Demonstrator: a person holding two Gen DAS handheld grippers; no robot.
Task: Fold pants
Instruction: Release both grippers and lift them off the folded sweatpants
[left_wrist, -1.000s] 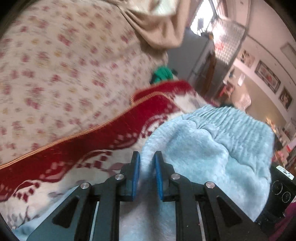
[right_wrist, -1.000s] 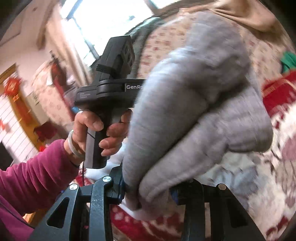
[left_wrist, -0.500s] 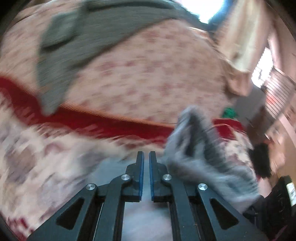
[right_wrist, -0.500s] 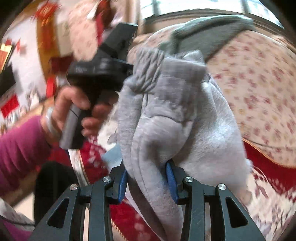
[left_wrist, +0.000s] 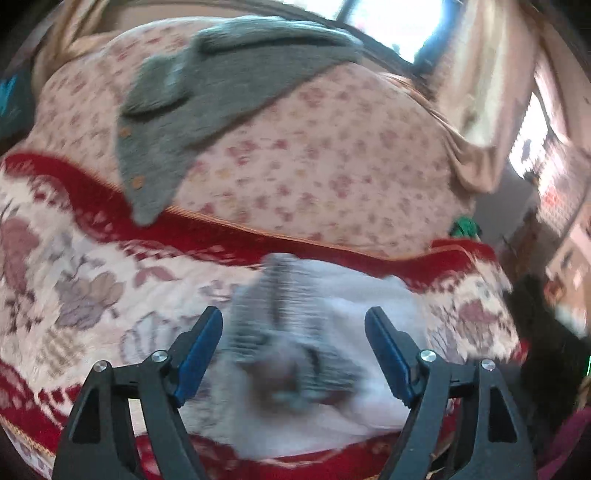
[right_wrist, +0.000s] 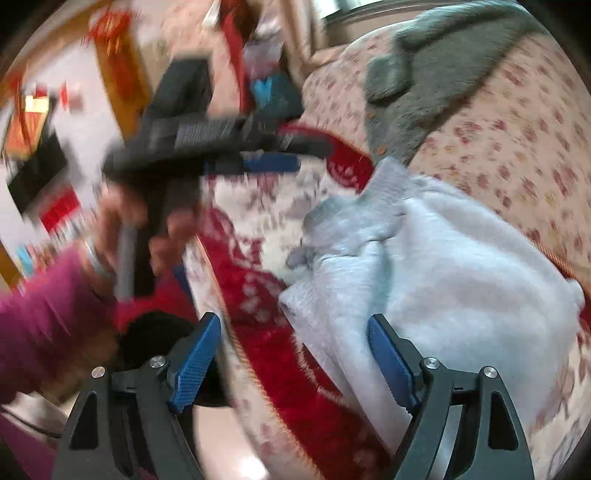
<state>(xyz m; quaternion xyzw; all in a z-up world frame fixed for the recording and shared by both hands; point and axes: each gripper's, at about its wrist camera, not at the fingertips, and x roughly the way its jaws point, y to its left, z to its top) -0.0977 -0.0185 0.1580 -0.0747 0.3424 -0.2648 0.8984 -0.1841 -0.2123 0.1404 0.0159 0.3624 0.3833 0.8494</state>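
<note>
Both grippers just let go: left gripper (left_wrist: 293, 347) and right gripper (right_wrist: 293, 354) jaws opening wide, nothing pinched; half a second ago each clamped pants. Pants (right_wrist: 454, 280) now lie bunched on sofa seat (left_wrist: 74, 280), between left jaws, not gripped. Fold placed, likely needs smoothing. Grey cardigan (left_wrist: 207, 96) on backrest, well apart. Person's hand (right_wrist: 147, 229) near bundle; view blurred.

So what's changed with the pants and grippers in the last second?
Both grippers let go: the left gripper and right gripper were clamped on the pants and are now opening, pads clear. The pants dropped onto the red blanket. The grey cardigan stayed draped behind.
</note>
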